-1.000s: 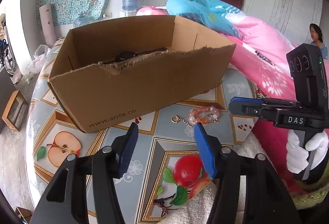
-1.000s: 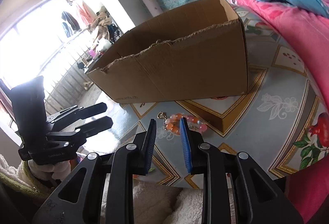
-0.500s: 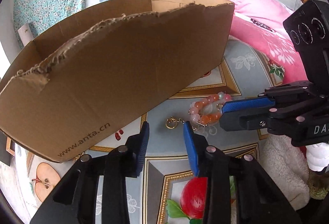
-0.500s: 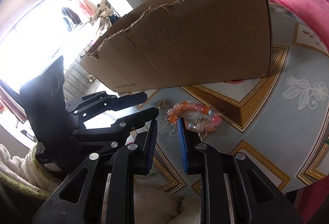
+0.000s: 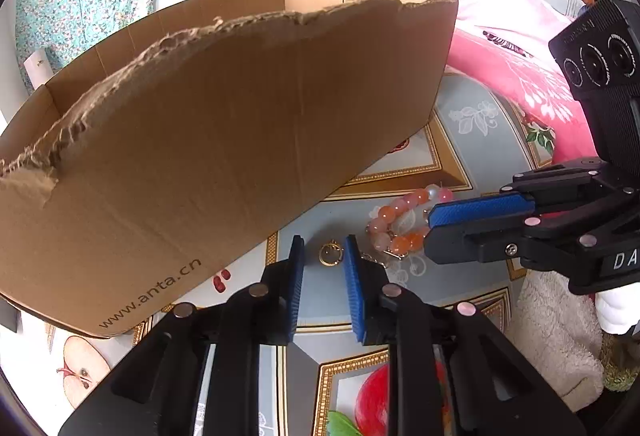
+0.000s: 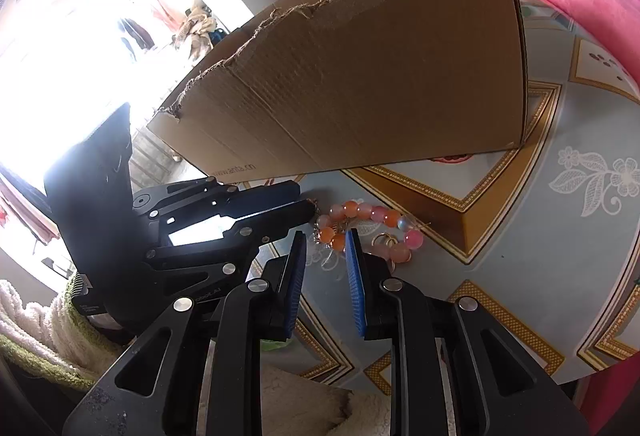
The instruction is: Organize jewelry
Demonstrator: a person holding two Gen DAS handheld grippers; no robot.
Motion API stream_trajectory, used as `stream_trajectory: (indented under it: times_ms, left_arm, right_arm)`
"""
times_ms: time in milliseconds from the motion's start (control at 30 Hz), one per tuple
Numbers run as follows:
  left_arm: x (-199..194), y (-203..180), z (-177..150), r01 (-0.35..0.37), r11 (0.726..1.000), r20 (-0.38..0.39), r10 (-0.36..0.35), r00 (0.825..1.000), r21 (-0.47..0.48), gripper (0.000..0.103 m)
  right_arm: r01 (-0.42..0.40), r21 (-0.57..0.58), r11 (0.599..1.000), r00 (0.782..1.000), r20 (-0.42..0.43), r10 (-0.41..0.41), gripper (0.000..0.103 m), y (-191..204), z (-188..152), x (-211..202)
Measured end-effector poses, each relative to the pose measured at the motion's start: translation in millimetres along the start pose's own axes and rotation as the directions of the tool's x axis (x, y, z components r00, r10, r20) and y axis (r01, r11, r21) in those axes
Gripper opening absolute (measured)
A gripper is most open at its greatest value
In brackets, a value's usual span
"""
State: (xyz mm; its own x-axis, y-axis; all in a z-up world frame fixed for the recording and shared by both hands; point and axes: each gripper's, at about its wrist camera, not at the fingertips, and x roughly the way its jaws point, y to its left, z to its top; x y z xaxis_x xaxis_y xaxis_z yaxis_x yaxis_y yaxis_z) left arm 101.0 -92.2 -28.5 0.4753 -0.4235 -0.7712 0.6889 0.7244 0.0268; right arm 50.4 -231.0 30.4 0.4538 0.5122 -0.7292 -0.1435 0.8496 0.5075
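While above fruit-printed blue tablecloth (image 5: 472,156) by pink bedding (image 5: 500,52), straddle pink-orange bead bracelet (image 5: 400,208). Left gripper (image 5: 324,243) just narrowing round gold ring (image 5: 331,254), unpinched; right gripper (image 6: 326,236) slightly parted.

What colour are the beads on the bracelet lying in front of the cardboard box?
The bracelet has pink, orange and pale whitish beads, clearest in the right wrist view.

Strong daylight floods in from the window (image 6: 60,48), which is blown out to white glare in the right wrist view. The cardboard box (image 5: 240,156) is evenly lit and sharp. Fisheye bending and dark vignetting mark all corners
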Motion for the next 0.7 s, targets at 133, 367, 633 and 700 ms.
stream_trajectory:
  times_ms: [133, 367, 633, 700]
  left_arm:
    - [-1, 0, -1, 0.003, 1.0, 0.007, -0.003, 1.0, 0.007, 0.013]
    - [-1, 2, -1, 0.01, 1.0, 0.015, -0.01, 1.0, -0.009, 0.01]
    - [-8, 14, -9, 0.002, 0.998, 0.017, -0.001, 1.0, -0.063, 0.006]
    - [-10, 17, -12, -0.007, 0.997, 0.016, 0.008, 1.0, -0.078, 0.006]
  right_arm:
    - [0.003, 0.0, 1.0, 1.0, 0.001, -0.003, 0.021, 0, 0, 2]
    - [0.008, -0.004, 1.0, 1.0, 0.002, -0.008, 0.021, 0, -2, 3]
    - [0.019, -0.017, 1.0, 1.0, 0.014, -0.019, 0.021, 5, -4, -1]
    - [0.022, -0.019, 1.0, 1.0, 0.016, -0.022, 0.021, 5, -5, -2]
